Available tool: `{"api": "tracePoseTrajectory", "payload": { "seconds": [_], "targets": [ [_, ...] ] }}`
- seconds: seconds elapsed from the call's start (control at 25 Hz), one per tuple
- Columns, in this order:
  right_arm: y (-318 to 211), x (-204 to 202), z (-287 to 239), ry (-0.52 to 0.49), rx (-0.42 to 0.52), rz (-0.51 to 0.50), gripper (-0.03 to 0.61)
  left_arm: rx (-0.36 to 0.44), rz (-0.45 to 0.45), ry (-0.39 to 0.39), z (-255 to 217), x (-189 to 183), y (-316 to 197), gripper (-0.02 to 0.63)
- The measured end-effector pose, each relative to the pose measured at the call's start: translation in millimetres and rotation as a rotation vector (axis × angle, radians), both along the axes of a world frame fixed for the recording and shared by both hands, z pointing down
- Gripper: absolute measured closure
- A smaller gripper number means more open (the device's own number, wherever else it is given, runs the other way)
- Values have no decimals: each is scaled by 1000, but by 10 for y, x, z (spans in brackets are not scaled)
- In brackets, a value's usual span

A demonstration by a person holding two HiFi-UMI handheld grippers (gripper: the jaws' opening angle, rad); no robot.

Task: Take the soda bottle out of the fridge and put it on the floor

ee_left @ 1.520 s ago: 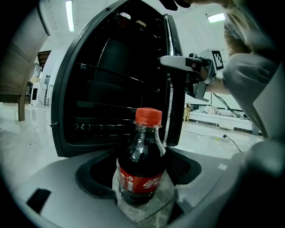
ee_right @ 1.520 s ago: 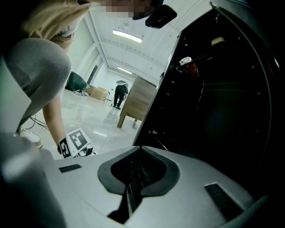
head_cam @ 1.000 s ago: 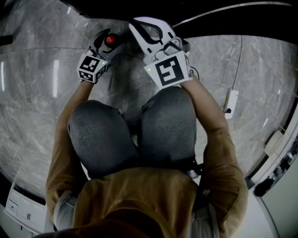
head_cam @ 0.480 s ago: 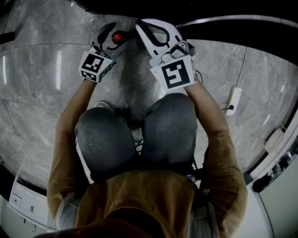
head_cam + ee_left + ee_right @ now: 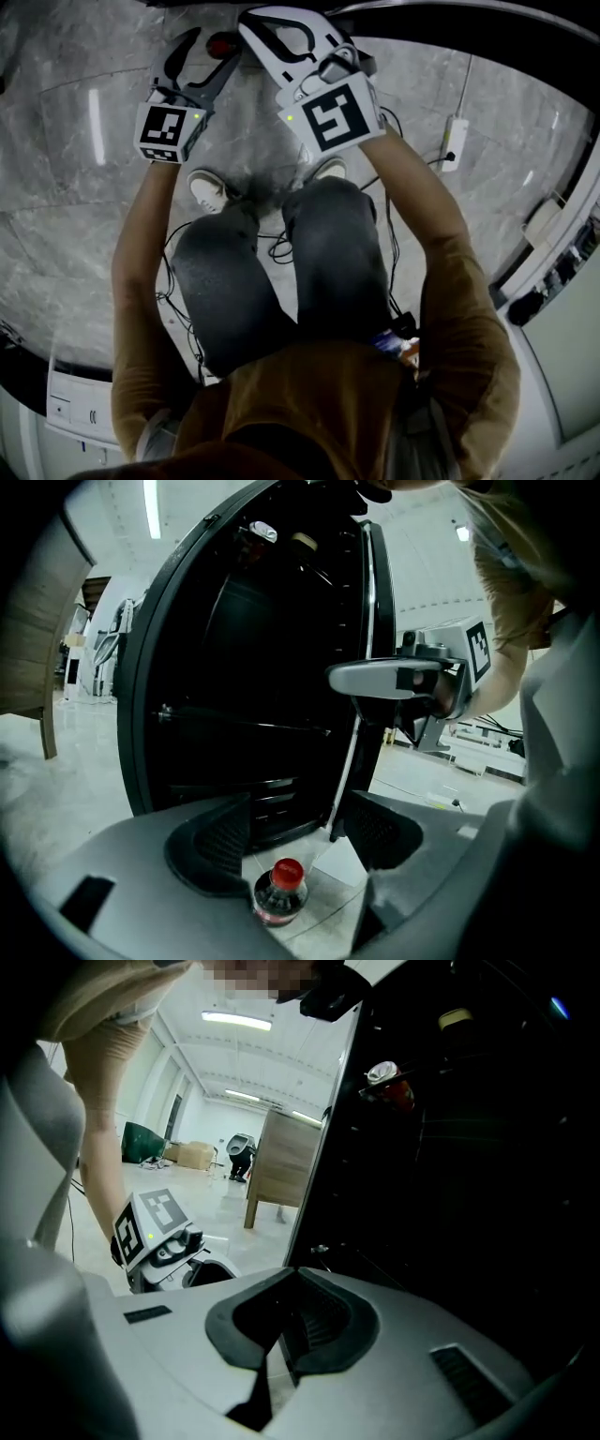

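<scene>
Left gripper view: my left gripper (image 5: 295, 832) is released, with its jaws spread wide and nothing clamped. Just past and below them the soda bottle (image 5: 278, 894) stands upright on the pale floor (image 5: 66, 761), red cap up. It sits nearer the left-hand pad (whether it touches, I can't tell).

Right gripper view: my right gripper (image 5: 281, 1335) is clenched, pads meeting with nothing between them. The left gripper's marker cube shows off to its left.

Head view: both grippers are held out ahead of the person's bent knees (image 5: 281, 272). The bottle's red cap shows between the left gripper's fingers (image 5: 178, 56). A white power strip (image 5: 454, 141) lies on the marble to the person's right.

Beyond the bottle is the fridge (image 5: 244, 667), its door open and its interior dark. The bottle is outside it, just in front of the lower shelves. A can (image 5: 386, 1077) sits high up inside. Farther off, a wooden piece of furniture (image 5: 281, 1162) stands in a bright hall.
</scene>
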State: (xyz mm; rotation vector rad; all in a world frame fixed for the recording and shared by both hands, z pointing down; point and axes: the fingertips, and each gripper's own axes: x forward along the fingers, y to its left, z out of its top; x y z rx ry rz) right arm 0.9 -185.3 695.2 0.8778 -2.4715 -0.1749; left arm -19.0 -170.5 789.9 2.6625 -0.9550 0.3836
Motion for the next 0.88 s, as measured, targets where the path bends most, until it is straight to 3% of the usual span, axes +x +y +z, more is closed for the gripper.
{"api": "tracePoseTrajectory", "payload": {
  "seconds": [0.28,0.6,0.88],
  "targets": [
    [177,-97,-559,-10,-66,23,577,-43,-31,-6,-626,-177,172,344],
    [377,-66,-1232,4,-135,72,577,-80,13,-40,-1423,-158,622,420],
    [465,-210,-2317,-52,-158,101,577,-32,-18,-34,-2528,-256,463,489]
  ]
}}
